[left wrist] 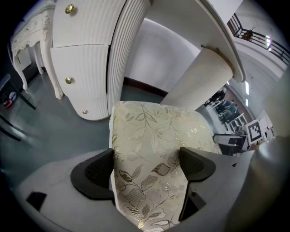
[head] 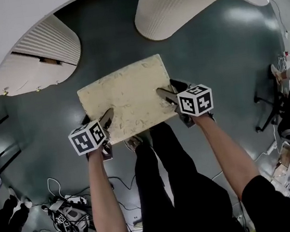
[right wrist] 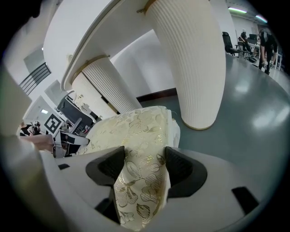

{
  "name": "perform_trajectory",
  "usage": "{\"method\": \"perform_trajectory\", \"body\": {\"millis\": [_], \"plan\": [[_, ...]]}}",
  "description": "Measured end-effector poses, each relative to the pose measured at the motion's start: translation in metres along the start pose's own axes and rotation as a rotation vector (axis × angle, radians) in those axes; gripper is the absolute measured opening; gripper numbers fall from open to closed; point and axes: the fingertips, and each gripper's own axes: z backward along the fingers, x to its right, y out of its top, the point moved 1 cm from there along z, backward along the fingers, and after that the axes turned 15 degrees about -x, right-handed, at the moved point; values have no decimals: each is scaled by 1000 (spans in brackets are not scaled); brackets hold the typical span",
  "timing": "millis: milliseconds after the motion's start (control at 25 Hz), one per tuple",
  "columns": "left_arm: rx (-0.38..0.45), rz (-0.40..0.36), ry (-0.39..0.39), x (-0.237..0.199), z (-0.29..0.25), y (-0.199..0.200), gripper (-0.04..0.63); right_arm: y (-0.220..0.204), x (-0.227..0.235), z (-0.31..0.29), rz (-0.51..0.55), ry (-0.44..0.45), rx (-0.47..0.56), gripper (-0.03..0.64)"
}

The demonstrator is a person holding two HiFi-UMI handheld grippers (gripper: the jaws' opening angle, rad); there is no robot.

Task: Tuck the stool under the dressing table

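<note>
Two stool (head: 127,96) edges clamped by left gripper (left wrist: 146,168), right gripper (right wrist: 142,165); open floor (head: 214,41) ahead.

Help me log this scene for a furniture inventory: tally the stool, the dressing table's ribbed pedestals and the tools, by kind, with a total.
stool: 1
ribbed pedestals of the dressing table: 2 (left pedestal, right pedestal)
tools: 2 (left tool, right tool, each shut on the stool's cushion)
Total: 5
</note>
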Motion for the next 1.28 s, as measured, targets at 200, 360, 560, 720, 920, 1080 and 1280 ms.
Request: {"method": "perform_trajectory", "body": {"millis": [200,360,560,720,920,1080,1280], "plan": [[-59,7,-19,2,-3,4,456,2,3,0,-8,18,-34,285],[-145,-3,-33,1,-13,-8,465,-12,6,-7,4,12,-100,285],[-143,-17,-34,1,-16,-18,472,-33,16,-9,-122,68,-80,310],[-111,-10,-50,-3,-17,-21,472,-36,18,-19,-172,174,-77,310],[-123,-13,-63,-5,-18,-20,472,-32,17,-23,-117,197,-118,310],[-118,19,-82,-10,-13,-24,472,-34,17,-22,-123,264,-142,310],[-134,111,-226,-14,-26,-15,472,-21,19,-27,-110,293,-138,310]]}}
